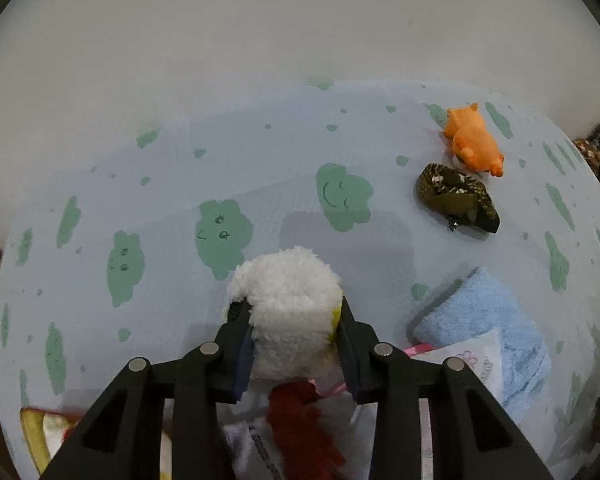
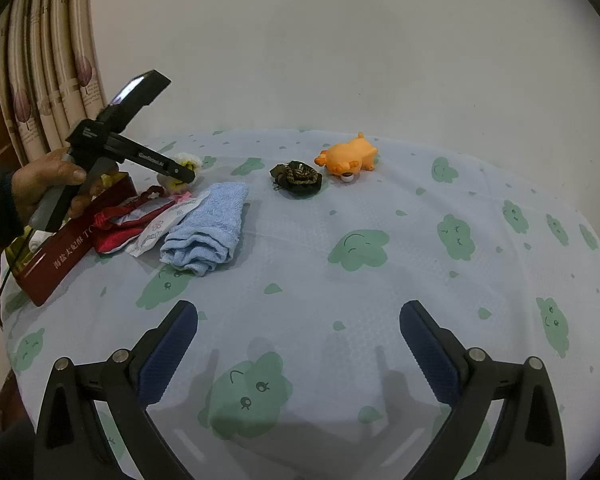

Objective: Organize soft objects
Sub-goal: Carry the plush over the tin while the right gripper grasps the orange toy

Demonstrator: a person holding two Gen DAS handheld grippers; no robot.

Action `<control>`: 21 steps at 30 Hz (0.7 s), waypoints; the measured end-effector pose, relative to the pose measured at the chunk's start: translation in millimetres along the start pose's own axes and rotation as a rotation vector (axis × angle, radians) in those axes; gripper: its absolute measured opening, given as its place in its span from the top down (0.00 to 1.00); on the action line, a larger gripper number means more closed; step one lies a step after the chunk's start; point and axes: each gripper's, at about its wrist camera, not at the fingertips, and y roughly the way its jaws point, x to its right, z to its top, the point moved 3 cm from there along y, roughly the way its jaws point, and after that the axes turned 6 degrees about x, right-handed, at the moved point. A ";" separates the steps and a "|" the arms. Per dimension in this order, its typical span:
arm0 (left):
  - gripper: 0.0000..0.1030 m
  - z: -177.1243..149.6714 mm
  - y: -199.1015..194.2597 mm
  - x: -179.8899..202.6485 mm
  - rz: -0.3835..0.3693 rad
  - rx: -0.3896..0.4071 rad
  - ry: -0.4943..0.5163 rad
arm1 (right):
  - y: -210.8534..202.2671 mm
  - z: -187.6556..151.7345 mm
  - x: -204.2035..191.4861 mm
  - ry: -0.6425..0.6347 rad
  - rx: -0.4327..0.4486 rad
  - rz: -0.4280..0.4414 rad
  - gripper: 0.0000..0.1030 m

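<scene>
A white fluffy plush toy [image 1: 288,300] with a bit of yellow at its side sits between the pads of my left gripper [image 1: 290,308], which is shut on it. Below it lie a red pouch [image 1: 304,428] and a white packet [image 1: 472,360]. In the right wrist view the left gripper [image 2: 184,174] holds the plush [image 2: 186,160] just above the red box [image 2: 56,260]. A folded blue towel [image 2: 208,228] lies beside the pouch [image 2: 116,228]. My right gripper [image 2: 298,344] hangs open over bare cloth, with nothing between its fingers.
A dark scrunchie [image 2: 298,178] and an orange toy animal [image 2: 348,158] lie at the far side of the cloud-print tablecloth [image 2: 380,280]. A person's hand [image 2: 48,176] holds the left gripper's handle. Curtains [image 2: 48,80] hang at the far left.
</scene>
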 end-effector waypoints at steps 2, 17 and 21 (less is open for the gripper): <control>0.65 0.9 -11.9 5.7 0.012 0.026 -0.009 | 0.3 0.1 0.3 0.004 -0.001 -0.001 0.02; 0.65 -52.2 -149.9 20.9 -0.035 0.192 -0.211 | 5.6 5.1 24.6 0.133 -0.039 0.012 0.02; 0.65 -79.5 -171.4 12.5 -0.011 0.186 -0.249 | 22.7 27.7 32.6 0.150 -0.066 0.037 0.02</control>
